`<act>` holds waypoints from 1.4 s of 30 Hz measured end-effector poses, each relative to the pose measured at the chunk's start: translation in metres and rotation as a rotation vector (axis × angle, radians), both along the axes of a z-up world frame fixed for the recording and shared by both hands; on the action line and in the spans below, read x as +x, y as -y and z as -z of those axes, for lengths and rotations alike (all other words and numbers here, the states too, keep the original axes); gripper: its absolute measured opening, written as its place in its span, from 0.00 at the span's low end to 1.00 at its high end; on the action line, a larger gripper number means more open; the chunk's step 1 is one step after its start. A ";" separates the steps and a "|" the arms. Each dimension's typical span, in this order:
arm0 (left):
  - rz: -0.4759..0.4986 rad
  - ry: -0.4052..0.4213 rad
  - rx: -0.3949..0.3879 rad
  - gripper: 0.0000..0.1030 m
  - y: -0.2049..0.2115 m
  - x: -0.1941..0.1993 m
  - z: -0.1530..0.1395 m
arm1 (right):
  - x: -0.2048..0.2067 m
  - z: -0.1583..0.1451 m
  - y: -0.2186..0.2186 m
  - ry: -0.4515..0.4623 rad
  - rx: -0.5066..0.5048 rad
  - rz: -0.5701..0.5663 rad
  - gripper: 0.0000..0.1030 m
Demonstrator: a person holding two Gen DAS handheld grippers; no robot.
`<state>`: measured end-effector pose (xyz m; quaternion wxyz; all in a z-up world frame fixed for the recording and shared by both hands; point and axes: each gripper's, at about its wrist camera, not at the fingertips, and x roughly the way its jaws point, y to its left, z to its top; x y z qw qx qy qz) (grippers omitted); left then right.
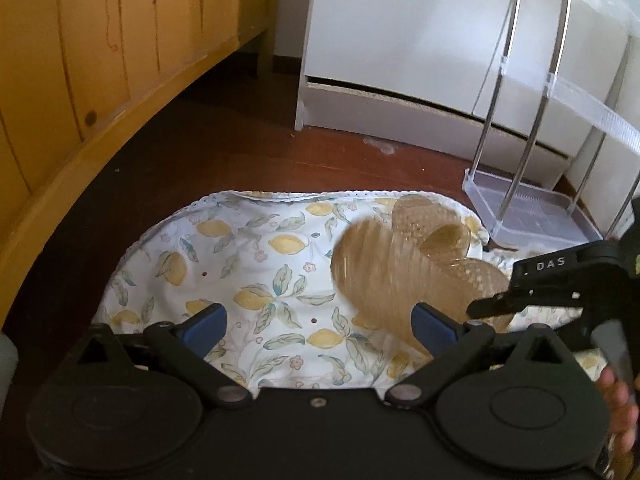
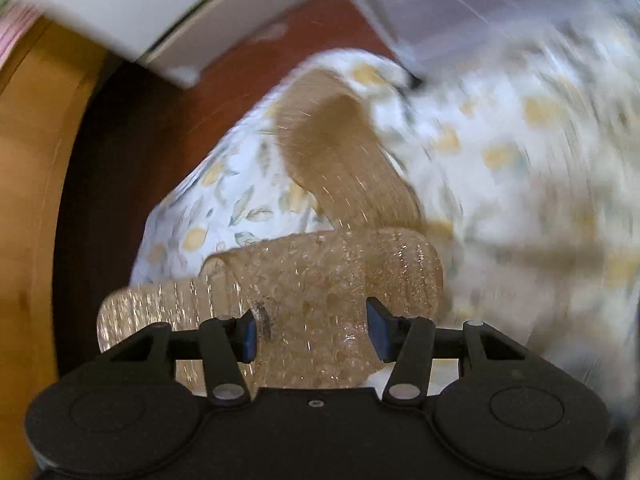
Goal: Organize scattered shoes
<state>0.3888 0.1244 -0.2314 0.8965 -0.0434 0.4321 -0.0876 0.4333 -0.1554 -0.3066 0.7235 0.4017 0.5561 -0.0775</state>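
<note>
Lemon-print cloth (image 1: 256, 264) covers the dark floor beside a clear shoe rack (image 1: 532, 216). My right gripper (image 2: 312, 330) clamps one glittery jelly sandal's (image 2: 304, 300) strap, lifting it above its mate (image 2: 340, 168), probably to pair them. My left gripper (image 1: 320, 326) hovers released, empty.

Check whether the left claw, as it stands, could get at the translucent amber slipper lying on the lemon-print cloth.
Probably yes. The left claw is open and empty, and the resting translucent amber slipper lies ahead on the lemon-print cloth. The second slipper, gripped by the right claw, partly crosses the path.
</note>
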 end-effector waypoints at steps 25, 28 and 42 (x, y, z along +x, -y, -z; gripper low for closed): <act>-0.022 -0.052 0.043 0.97 -0.011 0.022 0.030 | -0.036 0.053 -0.063 -0.182 0.222 0.581 0.71; -0.009 -0.054 0.034 0.97 -0.006 0.021 0.030 | -0.030 0.046 -0.058 -0.164 0.219 0.460 0.71; 0.072 0.010 0.032 0.99 0.046 0.030 0.030 | -0.030 0.003 0.022 0.128 -0.053 -0.042 0.74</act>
